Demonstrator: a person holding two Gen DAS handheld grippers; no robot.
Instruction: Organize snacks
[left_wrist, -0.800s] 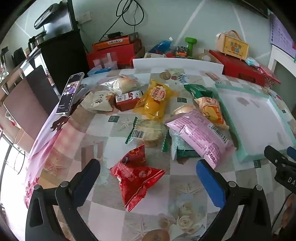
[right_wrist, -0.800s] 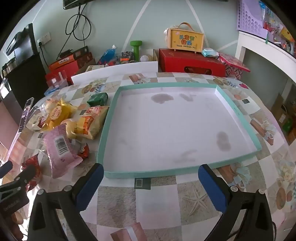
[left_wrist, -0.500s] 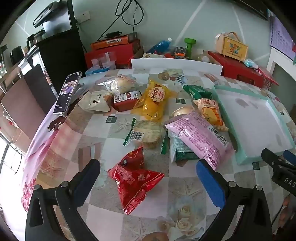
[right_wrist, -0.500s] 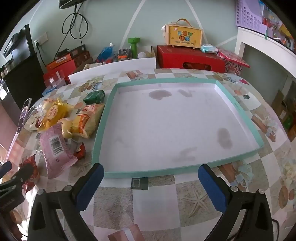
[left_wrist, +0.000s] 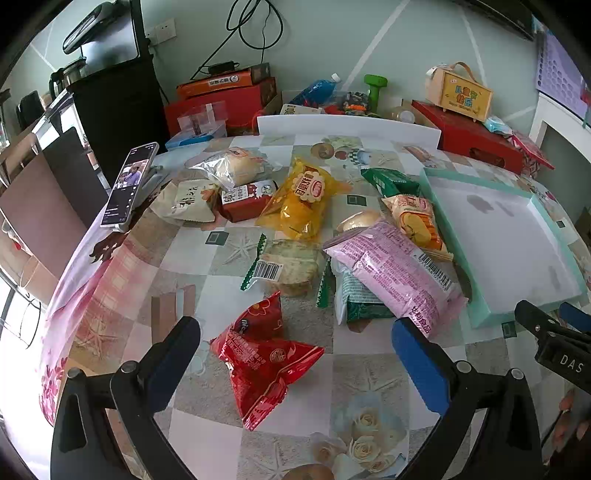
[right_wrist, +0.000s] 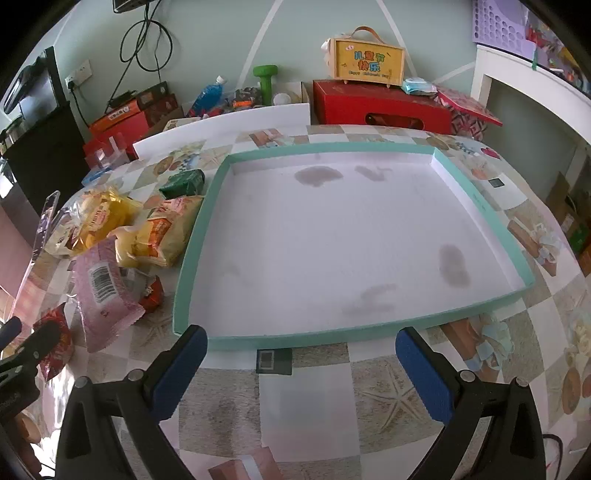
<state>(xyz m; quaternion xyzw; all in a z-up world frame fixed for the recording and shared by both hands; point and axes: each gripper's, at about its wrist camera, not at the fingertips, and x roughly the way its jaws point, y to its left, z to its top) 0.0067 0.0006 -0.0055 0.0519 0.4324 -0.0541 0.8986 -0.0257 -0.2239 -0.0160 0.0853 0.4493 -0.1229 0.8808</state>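
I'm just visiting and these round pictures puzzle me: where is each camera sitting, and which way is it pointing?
Left wrist: on the left gripper, looking forward and down over the snack pile; its open blue-padded fingers frame the red packet.
Right wrist: on the right gripper, facing the teal-rimmed tray; its open fingers show.
Shared: tray, pink packet, red packet, and each view catches the other gripper at its edge.

I read "DAS" on the right gripper (left_wrist: 561, 360) and "儿童节快乐" on the yellow box (right_wrist: 367, 62); packet print stays illegible to me.
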